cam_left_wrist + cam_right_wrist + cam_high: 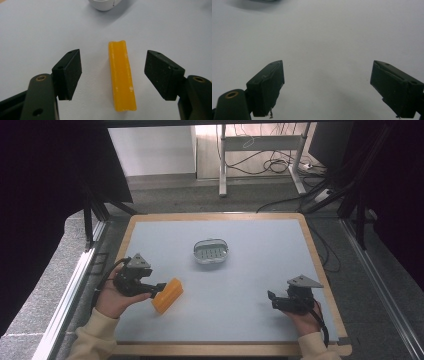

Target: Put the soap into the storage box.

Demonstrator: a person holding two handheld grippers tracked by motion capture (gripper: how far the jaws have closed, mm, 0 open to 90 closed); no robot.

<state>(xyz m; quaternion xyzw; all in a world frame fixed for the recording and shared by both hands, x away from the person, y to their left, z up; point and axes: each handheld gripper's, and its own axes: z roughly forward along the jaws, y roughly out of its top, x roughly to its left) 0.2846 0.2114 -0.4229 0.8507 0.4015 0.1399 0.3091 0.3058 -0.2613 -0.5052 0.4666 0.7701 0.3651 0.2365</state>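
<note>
The yellow block (167, 295) lies flat on the pale blue surface (250, 285), at about 8 o'clock from the middle. The left tongs (159, 288) sit right at its near end, and in the left gripper view the block (122, 76) rests between the two black pads (70, 72) with a gap on each side, so the tongs are apart and not pinching it. A small white dish (210, 251) sits at 12 o'clock from the middle. The right tongs (271, 299) wait at 4 o'clock, wide apart, holding nothing.
</note>
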